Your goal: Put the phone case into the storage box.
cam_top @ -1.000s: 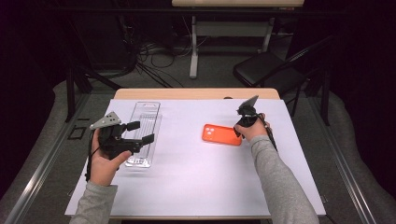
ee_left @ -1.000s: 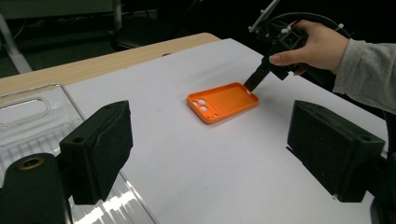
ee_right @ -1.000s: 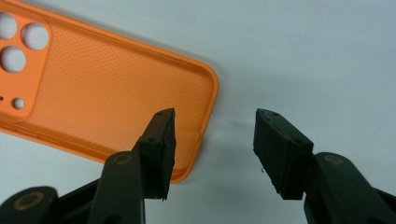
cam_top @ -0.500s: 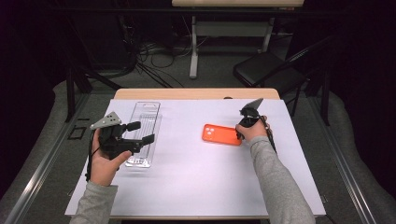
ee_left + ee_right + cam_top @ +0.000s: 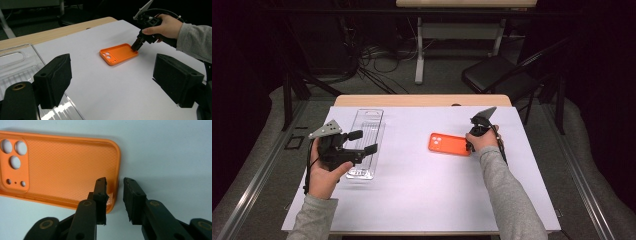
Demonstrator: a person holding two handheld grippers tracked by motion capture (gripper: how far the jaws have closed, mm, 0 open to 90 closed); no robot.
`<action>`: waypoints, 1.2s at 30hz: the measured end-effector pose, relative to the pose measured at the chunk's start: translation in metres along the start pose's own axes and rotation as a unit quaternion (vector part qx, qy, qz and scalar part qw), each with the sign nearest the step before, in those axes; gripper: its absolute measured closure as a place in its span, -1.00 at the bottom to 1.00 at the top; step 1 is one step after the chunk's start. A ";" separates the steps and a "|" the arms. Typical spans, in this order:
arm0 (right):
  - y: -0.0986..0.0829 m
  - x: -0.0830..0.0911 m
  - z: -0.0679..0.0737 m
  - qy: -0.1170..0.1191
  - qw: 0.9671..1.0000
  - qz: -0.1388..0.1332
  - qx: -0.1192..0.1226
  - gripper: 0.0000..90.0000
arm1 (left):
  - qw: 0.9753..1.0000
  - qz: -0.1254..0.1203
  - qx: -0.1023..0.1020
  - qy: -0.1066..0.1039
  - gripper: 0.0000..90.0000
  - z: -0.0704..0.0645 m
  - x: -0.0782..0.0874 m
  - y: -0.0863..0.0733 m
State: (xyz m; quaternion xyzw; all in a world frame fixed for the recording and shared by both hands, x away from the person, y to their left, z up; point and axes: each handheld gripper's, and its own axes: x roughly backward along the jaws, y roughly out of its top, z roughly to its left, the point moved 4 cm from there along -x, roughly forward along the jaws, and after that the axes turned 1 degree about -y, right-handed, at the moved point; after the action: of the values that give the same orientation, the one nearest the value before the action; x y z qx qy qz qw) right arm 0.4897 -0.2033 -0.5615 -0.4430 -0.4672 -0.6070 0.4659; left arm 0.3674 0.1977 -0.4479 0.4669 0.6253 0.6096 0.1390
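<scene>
An orange phone case lies inside-up on the white table cover, camera holes to the left. My right gripper points down at the case's right end. In the right gripper view the right gripper is open. Its jaws stand a little apart astride the case's end wall, one inside the case and one outside. The left gripper view shows the case and the right gripper across the table. My left gripper is held open, with nothing between its jaws, above a clear plastic tray.
The clear tray lies lengthwise at the table's left. White sheet covers the table, with the wooden edge at the back. A black chair and floor cables lie beyond the table.
</scene>
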 end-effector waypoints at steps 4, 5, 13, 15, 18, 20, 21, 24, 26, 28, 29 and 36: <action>-0.001 -0.003 -0.001 0.002 1.000 0.005 -0.004 0.64 | 1.000 0.000 0.001 0.001 -0.66 0.000 0.000 0.000; -0.001 -0.003 0.000 0.004 1.000 0.005 -0.007 0.64 | 1.000 0.000 0.002 0.000 -0.66 0.000 0.000 0.000; -0.001 -0.004 0.001 0.002 1.000 0.008 -0.014 0.72 | 1.000 -0.002 0.003 0.001 -0.66 0.001 0.000 0.000; -0.001 -0.004 0.001 0.000 1.000 0.008 -0.016 0.74 | 1.000 -0.002 0.004 0.002 -0.66 0.001 0.000 0.000; -0.001 -0.004 0.001 0.000 1.000 0.008 -0.019 0.78 | 1.000 -0.002 0.003 0.002 -0.66 0.001 0.000 0.000; -0.001 -0.004 0.001 -0.001 1.000 0.007 -0.021 0.81 | 1.000 -0.002 0.003 0.002 -0.66 0.001 0.000 0.000; -0.001 -0.004 0.001 -0.002 1.000 0.007 -0.021 0.82 | 1.000 -0.002 0.004 0.002 -0.66 0.001 0.000 0.000; -0.002 -0.004 0.001 -0.003 1.000 0.009 -0.026 0.84 | 1.000 -0.001 0.002 0.003 -0.66 0.002 0.000 0.000; -0.002 -0.004 0.001 -0.004 1.000 0.008 -0.026 0.87 | 1.000 -0.001 0.002 0.002 -0.66 0.002 0.000 -0.001; -0.002 -0.004 0.002 -0.007 1.000 0.008 -0.027 0.88 | 1.000 -0.001 0.002 0.002 -0.66 0.002 0.000 -0.001; -0.002 -0.004 0.002 -0.010 1.000 0.008 -0.027 0.88 | 1.000 -0.001 0.002 0.002 -0.66 0.002 0.000 -0.001; -0.002 -0.004 0.002 -0.012 1.000 0.004 -0.028 0.93 | 1.000 -0.002 0.005 0.002 -0.66 0.002 0.000 -0.001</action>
State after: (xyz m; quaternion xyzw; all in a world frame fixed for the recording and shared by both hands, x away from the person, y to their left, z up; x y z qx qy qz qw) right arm 0.4884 -0.2003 -0.5654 -0.4647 -0.4543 -0.6126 0.4499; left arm 0.3688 0.1992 -0.4493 0.4650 0.6299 0.6070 0.1362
